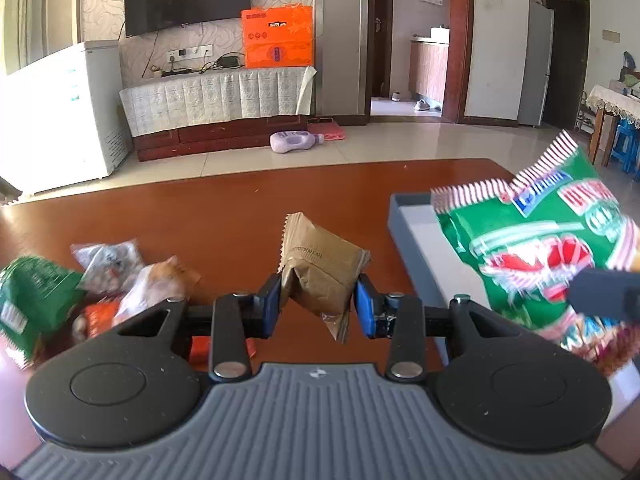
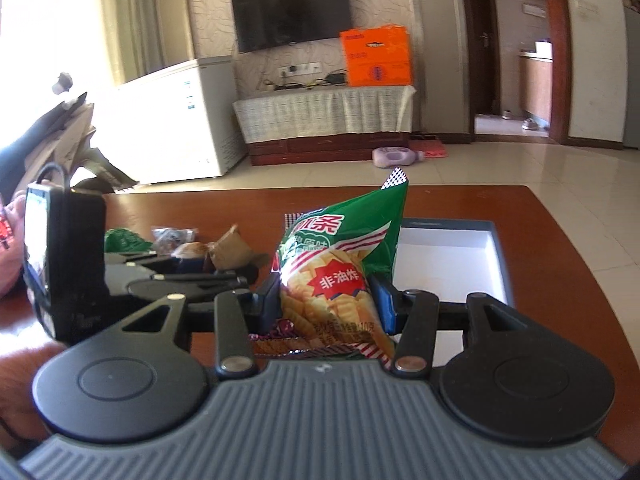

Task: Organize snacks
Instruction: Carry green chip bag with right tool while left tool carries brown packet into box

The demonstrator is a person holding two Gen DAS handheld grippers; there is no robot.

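My left gripper (image 1: 316, 304) is shut on a brown snack packet (image 1: 322, 268) and holds it above the brown table (image 1: 224, 208). My right gripper (image 2: 326, 300) is shut on a green chip bag (image 2: 340, 264), which also shows in the left wrist view (image 1: 540, 248), over the left edge of a grey tray (image 2: 496, 248) with a white floor. The tray also shows in the left wrist view (image 1: 408, 236). The left gripper and its brown packet (image 2: 232, 248) show to the left in the right wrist view.
A heap of snack packets lies on the table at the left: a green bag (image 1: 32, 304), a clear packet (image 1: 108, 264), an orange one (image 1: 160, 280). Beyond the table are a TV stand, a white freezer (image 1: 60, 116) and a purple bottle (image 1: 294, 141) on the floor.
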